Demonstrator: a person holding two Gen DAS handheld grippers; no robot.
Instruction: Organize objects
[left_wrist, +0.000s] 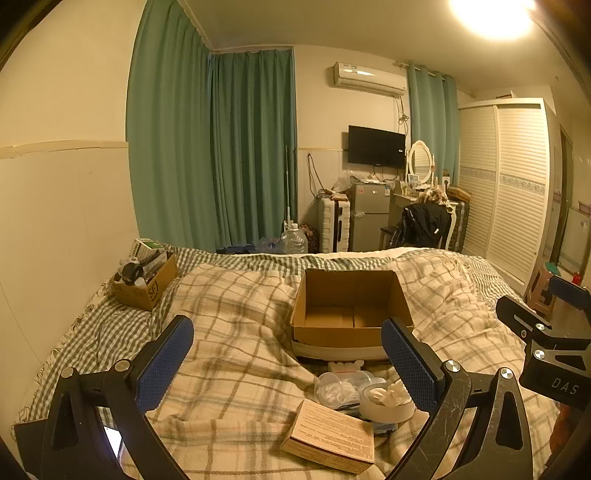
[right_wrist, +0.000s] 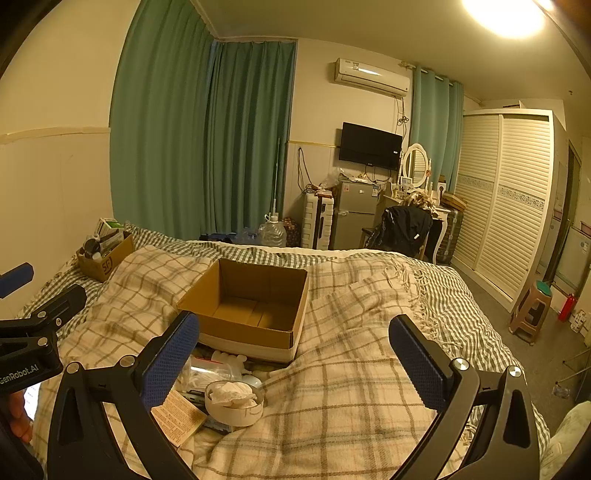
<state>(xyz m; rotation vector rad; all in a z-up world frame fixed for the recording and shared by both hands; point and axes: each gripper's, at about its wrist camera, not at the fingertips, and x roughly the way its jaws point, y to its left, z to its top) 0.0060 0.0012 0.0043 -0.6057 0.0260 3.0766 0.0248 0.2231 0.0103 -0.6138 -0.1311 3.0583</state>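
An open, empty cardboard box sits on the plaid blanket mid-bed; it also shows in the right wrist view. In front of it lie a small printed carton, a roll of tape with crumpled tissue inside and a clear plastic container. The tape roll and carton also show in the right wrist view. My left gripper is open and empty above these items. My right gripper is open and empty to their right.
A small cardboard box full of bottles stands at the bed's far left by the wall. Past the bed are a water jug, a suitcase, a small fridge, a chair with a jacket and a wardrobe. A stool stands on the floor at right.
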